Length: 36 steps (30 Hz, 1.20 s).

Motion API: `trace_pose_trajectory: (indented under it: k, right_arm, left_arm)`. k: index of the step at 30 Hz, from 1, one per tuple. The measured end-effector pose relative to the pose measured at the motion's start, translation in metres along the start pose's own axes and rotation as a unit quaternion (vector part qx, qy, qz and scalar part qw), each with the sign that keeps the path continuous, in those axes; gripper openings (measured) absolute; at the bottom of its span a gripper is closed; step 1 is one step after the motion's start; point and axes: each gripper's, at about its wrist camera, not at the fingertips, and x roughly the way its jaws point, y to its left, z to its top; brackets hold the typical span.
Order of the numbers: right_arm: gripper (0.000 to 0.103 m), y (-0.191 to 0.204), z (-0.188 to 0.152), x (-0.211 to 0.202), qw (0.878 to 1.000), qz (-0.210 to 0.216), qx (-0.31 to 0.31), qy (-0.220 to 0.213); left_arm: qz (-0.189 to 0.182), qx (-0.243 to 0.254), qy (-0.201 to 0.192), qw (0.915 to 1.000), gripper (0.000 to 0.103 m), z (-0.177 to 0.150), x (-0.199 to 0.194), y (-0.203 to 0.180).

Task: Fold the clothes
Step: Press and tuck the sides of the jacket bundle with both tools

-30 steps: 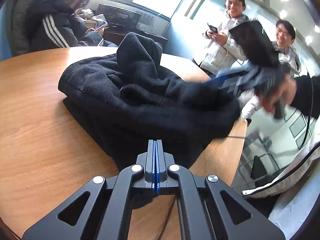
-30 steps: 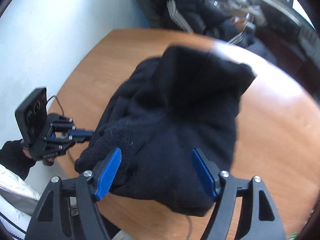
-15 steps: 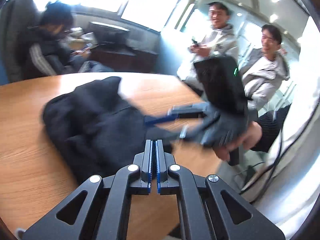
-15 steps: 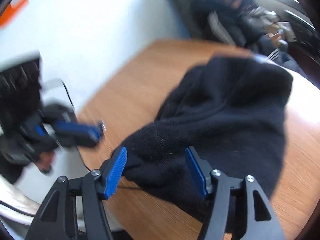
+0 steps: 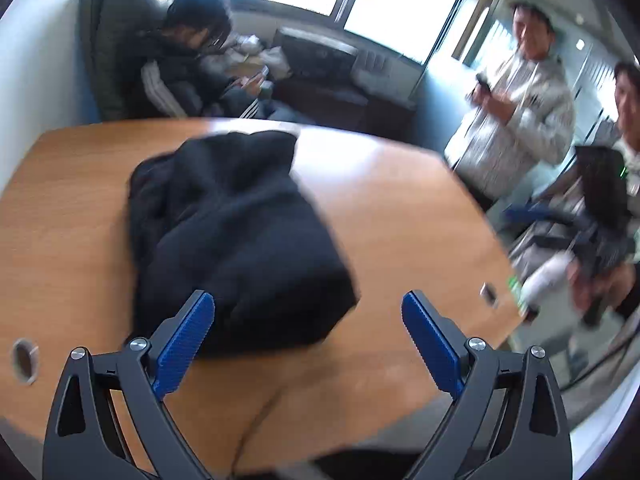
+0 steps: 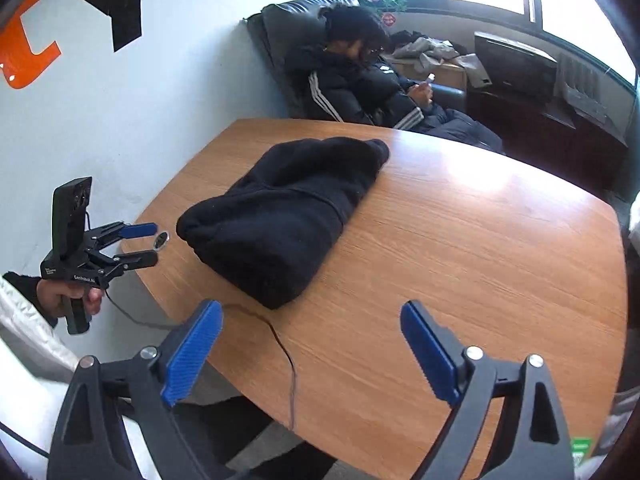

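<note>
A black fleece garment (image 6: pixel 288 216) lies folded in a compact bundle on the wooden table (image 6: pixel 480 264); it also shows in the left wrist view (image 5: pixel 236 240). My left gripper (image 5: pixel 308 336) is open and empty, held back above the table's near edge, and appears from the side in the right wrist view (image 6: pixel 136 244). My right gripper (image 6: pixel 312 352) is open and empty, held back from the bundle, and is blurred at the right in the left wrist view (image 5: pixel 532 216).
A thin cable (image 6: pixel 280 344) trails over the near table edge. A round grommet hole (image 6: pixel 161 240) sits near the table's left edge. A person sits on a couch (image 6: pixel 360 80) behind the table. Two people (image 5: pixel 524 100) stand at the right.
Both grippers have let go of the garment and pulled back from it. The left jaws went from shut to wide open. The garment now lies settled as a folded bundle.
</note>
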Motion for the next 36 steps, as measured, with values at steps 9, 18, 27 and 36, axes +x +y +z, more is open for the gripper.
trace_pose_trajectory:
  k: [9, 18, 27, 36]
  right_arm:
    - [0.083, 0.003, 0.063, 0.184, 0.997, 0.07, -0.007, -0.016]
    - [0.082, 0.011, 0.172, 0.323, 0.986, 0.118, -0.106, 0.056]
    - [0.068, -0.005, 0.237, 0.382, 0.992, 0.067, -0.105, 0.03]
    - [0.102, 0.033, 0.155, 0.26, 0.934, 0.159, -0.3, 0.111]
  left_arm:
    - [0.054, -0.013, 0.032, 0.998, 0.079, 0.002, 0.113, 0.102]
    - [0.013, -0.01, -0.013, 0.9998, 0.051, -0.024, 0.09, 0.136]
    - [0.011, 0.021, -0.008, 0.9997, 0.051, -0.013, 0.067, 0.103]
    - [0.029, 0.032, 0.016, 0.9989, 0.099, -0.018, 0.078, 0.086]
